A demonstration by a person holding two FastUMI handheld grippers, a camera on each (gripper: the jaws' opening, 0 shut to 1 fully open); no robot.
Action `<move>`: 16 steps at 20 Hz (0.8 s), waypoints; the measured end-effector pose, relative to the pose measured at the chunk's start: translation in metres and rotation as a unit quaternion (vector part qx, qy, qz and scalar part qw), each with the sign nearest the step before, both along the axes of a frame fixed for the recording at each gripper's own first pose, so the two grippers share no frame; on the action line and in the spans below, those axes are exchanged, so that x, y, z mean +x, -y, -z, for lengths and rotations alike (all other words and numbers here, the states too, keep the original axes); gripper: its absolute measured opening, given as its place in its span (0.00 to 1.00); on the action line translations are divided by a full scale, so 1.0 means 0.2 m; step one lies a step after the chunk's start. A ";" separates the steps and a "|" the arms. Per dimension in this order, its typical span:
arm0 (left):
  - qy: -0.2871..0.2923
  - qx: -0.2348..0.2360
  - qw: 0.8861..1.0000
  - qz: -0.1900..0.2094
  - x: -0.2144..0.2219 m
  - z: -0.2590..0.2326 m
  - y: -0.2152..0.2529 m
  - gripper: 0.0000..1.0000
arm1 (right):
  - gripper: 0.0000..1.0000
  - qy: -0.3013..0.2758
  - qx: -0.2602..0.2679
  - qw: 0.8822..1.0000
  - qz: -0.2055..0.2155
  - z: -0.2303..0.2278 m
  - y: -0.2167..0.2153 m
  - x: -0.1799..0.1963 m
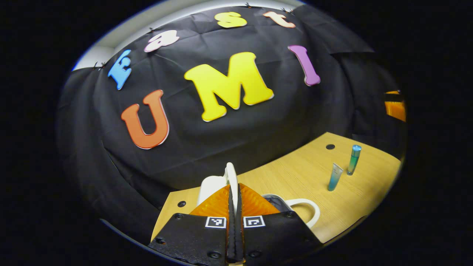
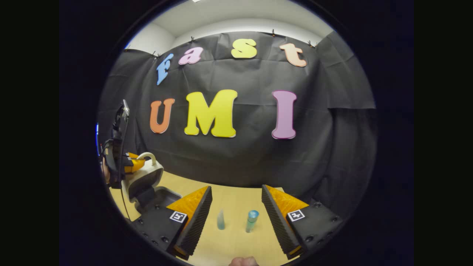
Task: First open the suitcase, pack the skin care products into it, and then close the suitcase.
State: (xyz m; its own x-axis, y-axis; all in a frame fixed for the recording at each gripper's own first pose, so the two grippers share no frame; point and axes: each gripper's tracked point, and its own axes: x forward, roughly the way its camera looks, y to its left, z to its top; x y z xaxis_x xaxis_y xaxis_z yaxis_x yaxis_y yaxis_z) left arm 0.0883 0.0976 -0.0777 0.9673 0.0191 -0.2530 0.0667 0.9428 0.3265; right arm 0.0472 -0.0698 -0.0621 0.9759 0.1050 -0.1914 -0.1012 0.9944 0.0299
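A small cream-white suitcase (image 2: 146,177) stands at the table's left with its lid (image 1: 231,175) raised and its dark inside showing. My left gripper (image 1: 233,197) is shut on the lid's thin white rim; it also appears far off, held by a hand, as the left gripper (image 2: 127,164) beside the lid's handle (image 2: 147,155). A pale blue tube (image 2: 221,220) and a teal bottle with a blue cap (image 2: 252,221) stand upright side by side. My right gripper (image 2: 236,190) is open, and both products stand just beyond the gap between its fingers. The same tube (image 1: 335,177) and bottle (image 1: 354,159) stand on the table's right part.
The wooden table (image 1: 295,173) has small round holes (image 1: 330,146) and ends at the black cloth wall behind. A white loop handle (image 1: 308,210) sticks out to the right of my left gripper. Bare wood (image 2: 236,244) lies in front of the products.
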 end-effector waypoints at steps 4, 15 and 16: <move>0.045 0.008 0.998 -0.052 0.00 -0.05 -0.54 0.02 | 0.80 0.007 -0.004 1.000 -0.008 -0.08 -0.23 -0.01; -0.079 -0.219 0.954 -0.190 0.09 0.94 -1.47 0.03 | 0.80 -0.059 -0.061 0.996 0.006 0.11 -0.47 -0.01; -0.091 -0.245 0.946 -0.192 0.09 1.05 -1.45 0.03 | 0.80 -0.071 -0.058 0.996 0.013 0.14 -0.46 0.00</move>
